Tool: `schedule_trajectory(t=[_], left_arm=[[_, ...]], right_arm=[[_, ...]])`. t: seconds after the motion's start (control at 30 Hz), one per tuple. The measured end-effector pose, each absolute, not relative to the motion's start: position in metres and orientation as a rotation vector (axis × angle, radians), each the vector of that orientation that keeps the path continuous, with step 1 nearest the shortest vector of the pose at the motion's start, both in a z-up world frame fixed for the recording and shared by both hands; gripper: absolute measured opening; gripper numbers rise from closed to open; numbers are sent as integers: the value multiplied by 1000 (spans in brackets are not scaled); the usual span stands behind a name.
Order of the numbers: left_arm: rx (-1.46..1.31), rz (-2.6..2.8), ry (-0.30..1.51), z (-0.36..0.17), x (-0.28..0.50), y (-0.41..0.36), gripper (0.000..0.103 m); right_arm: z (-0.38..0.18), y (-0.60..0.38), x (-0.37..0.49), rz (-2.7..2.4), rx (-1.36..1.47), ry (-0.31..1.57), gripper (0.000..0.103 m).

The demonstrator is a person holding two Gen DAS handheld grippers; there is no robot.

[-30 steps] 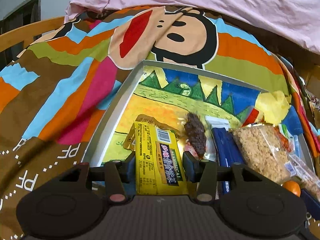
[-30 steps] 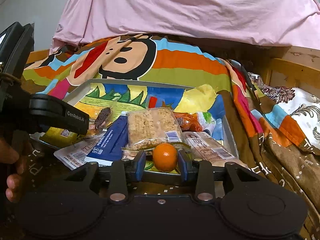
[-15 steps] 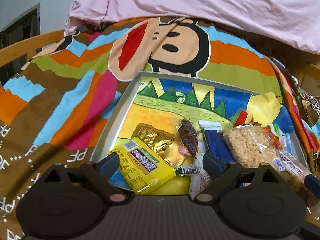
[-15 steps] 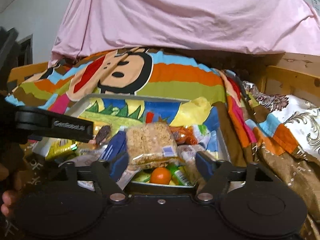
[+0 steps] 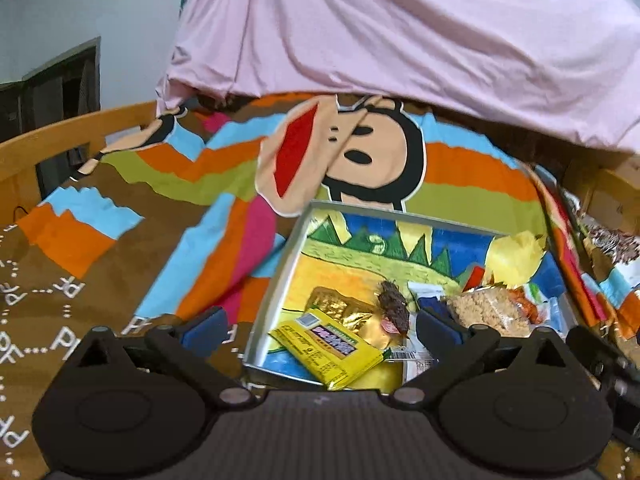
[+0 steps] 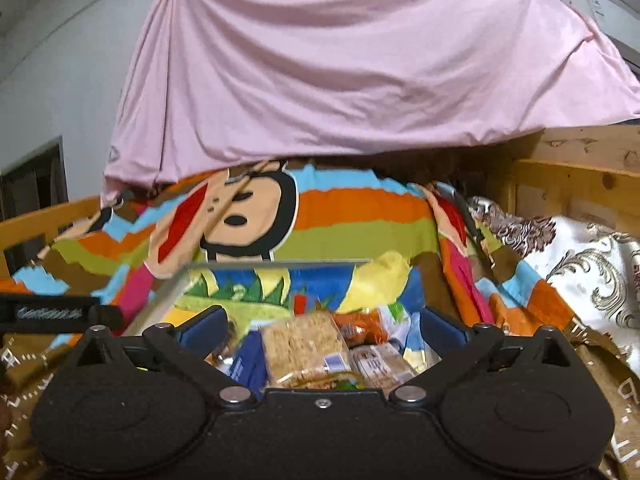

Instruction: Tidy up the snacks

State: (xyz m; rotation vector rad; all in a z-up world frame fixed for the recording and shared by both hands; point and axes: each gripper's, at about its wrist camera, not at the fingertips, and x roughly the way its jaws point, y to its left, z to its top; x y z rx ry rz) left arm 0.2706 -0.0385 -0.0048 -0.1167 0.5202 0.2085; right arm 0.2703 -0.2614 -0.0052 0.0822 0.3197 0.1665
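A metal tray (image 5: 276, 280) with a painted bottom lies on the blanket and holds several snacks. A yellow packet (image 5: 328, 354) rests askew at the tray's near left corner, beside a gold packet (image 5: 344, 312) and a dark brown snack (image 5: 394, 308). My left gripper (image 5: 320, 322) hovers above them; its jaws are opening and its pads touch nothing. In the right wrist view a rice-crisp pack (image 6: 300, 344), a blue packet (image 6: 248, 364) and a white bar (image 6: 380, 362) lie in the tray (image 6: 280, 263). The right gripper (image 6: 324, 322) is opening too, empty. The orange is hidden.
A striped cartoon blanket (image 5: 200, 208) covers the bed under the tray. A pink sheet (image 6: 360, 72) hangs behind. A wooden bed rail (image 5: 60, 148) runs at the left and wooden boards (image 6: 580, 184) at the right, with white patterned fabric (image 6: 592, 272) below them.
Both grippers opened wide and lifted back from the tray. The left one let go of the yellow packet, which now lies askew; the right one let go of the orange.
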Motion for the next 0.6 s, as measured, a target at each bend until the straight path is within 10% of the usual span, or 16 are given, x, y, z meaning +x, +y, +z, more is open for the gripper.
schedule_trajectory(t=[0.6], left_arm=[[-127, 187, 372, 25, 147, -16, 102]], right_arm=[[28, -281, 170, 213, 146, 201, 102]])
